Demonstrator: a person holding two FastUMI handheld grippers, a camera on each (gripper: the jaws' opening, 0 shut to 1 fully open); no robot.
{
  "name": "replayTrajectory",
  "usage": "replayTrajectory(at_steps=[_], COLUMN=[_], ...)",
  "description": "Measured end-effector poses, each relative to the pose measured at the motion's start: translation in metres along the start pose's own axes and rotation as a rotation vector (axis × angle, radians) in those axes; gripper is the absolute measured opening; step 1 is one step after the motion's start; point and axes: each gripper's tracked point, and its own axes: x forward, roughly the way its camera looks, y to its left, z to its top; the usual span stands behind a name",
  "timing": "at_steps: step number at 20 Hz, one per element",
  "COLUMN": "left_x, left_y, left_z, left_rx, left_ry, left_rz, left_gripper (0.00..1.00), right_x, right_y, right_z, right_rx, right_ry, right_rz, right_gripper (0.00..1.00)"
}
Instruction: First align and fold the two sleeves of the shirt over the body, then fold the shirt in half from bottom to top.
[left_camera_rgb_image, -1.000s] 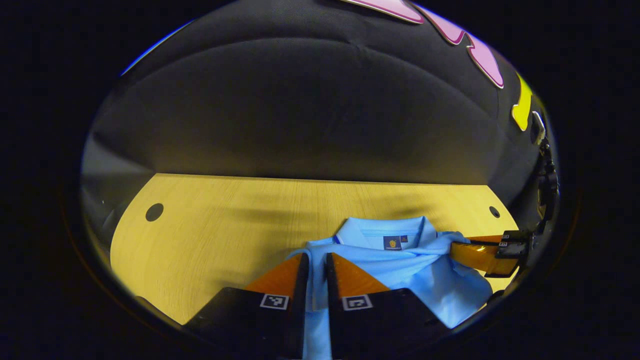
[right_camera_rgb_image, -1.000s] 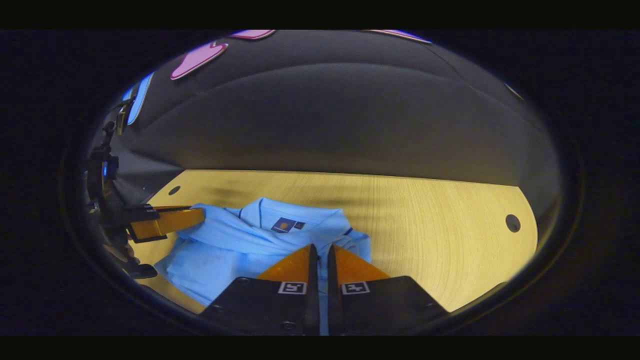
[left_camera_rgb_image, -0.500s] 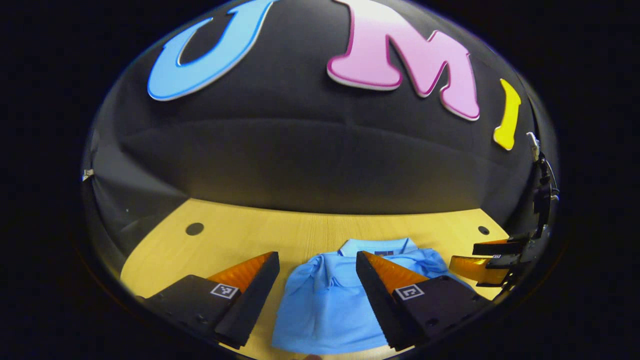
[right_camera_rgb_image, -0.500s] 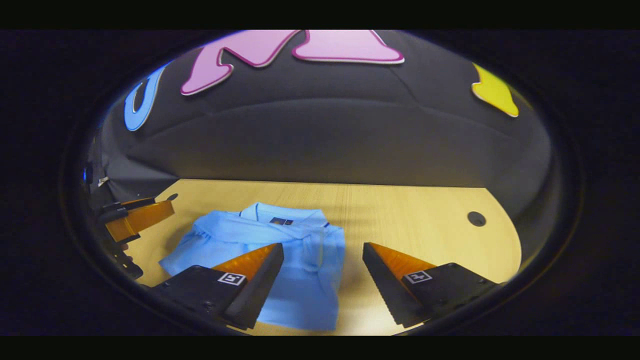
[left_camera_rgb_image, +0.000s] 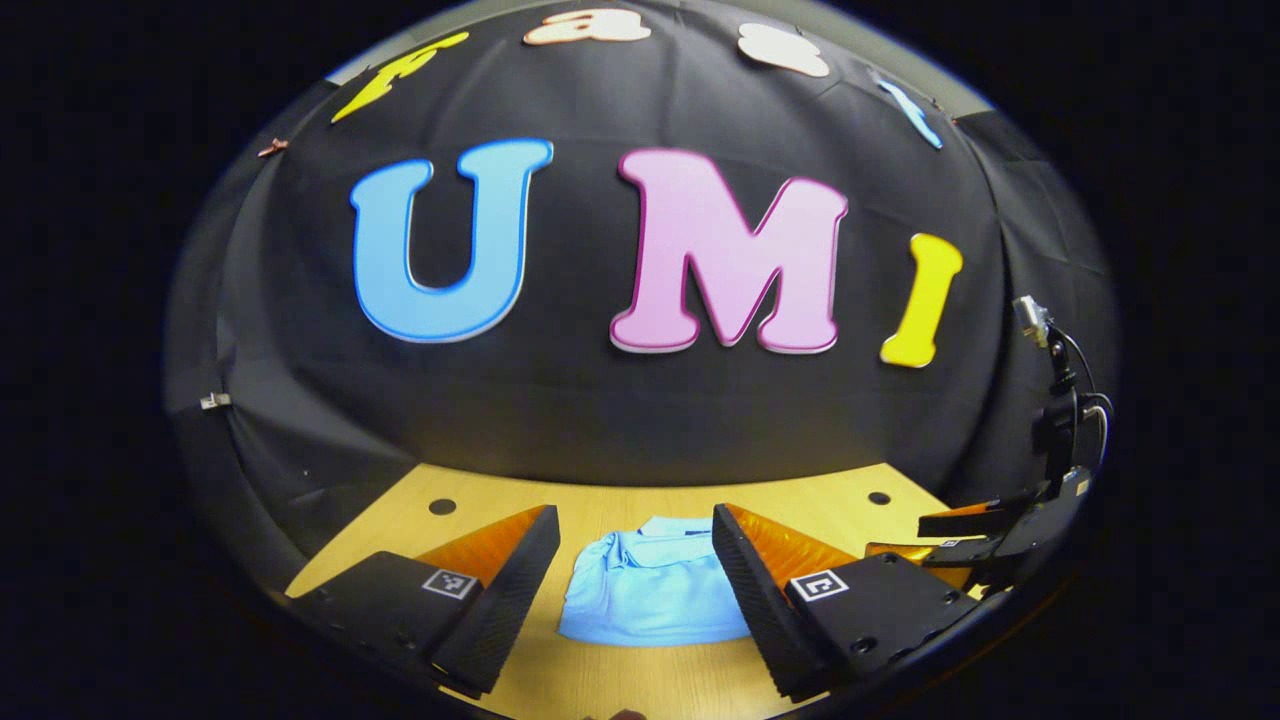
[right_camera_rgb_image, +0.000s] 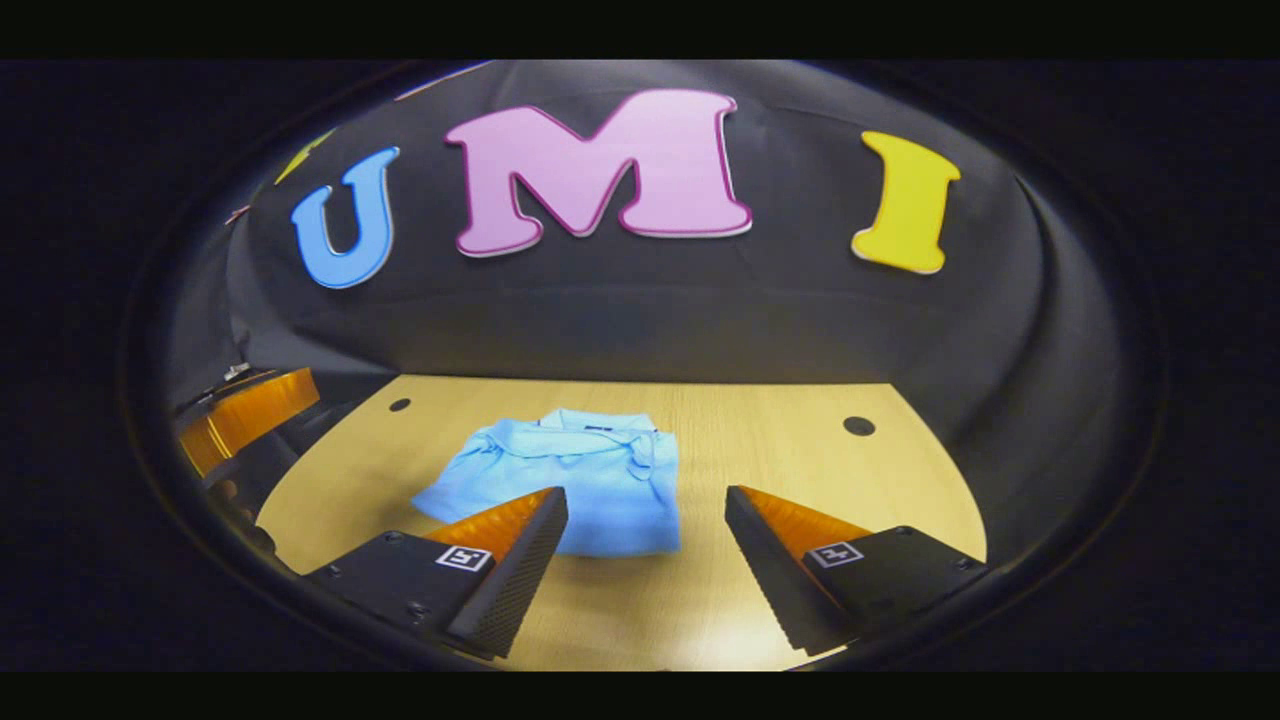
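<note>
Nearest, the left tool (left_camera_rgb_image: 632, 580) and right tool (right_camera_rgb_image: 645, 560) each hang above the table (right_camera_rgb_image: 800, 450) with fingers spread apart, gripping nothing. Beyond them lies one blue shirt (right_camera_rgb_image: 570, 480), folded into a compact bundle, collar at the far side. The fold looks finished; best to lift clear without snagging cloth. Two tools, one shirt.

Wooden table (right_camera_rgb_image: 800, 470) with round holes (right_camera_rgb_image: 858, 425), backed by the black cloth wall (right_camera_rgb_image: 620, 320), lit from above.

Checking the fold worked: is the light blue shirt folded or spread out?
Folded: the light blue shirt lies as a compact bundle, collar on top.
</note>
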Motion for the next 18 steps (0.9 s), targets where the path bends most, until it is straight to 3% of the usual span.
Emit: replayTrajectory(at_steps=[7,11,14,18], left_x=[-0.139,-0.206,-0.249,-0.290], left_y=[-0.018,-0.021,-0.026,-0.030], left_z=[0.033,0.042,0.038,0.028], left_rx=[-0.052,-0.056,-0.060,0.007], left_ry=[-0.073,-0.115,-0.129,-0.154], left_rz=[-0.069,-0.072,-0.075,-0.076], left_gripper=[0.98,0.97,0.97,0.97], right_x=[-0.148,-0.222,-0.260,-0.294], right_y=[0.027,0.048,0.059,0.073], right_z=[0.026,0.026,0.021,0.013], right_rx=[0.013,0.006,0.004,-0.023], right_ry=[-0.160,-0.237,-0.277,-0.331], right_rz=[0.003,0.021,0.034,0.056], right_gripper=[0.98,0.98,0.98,0.98])
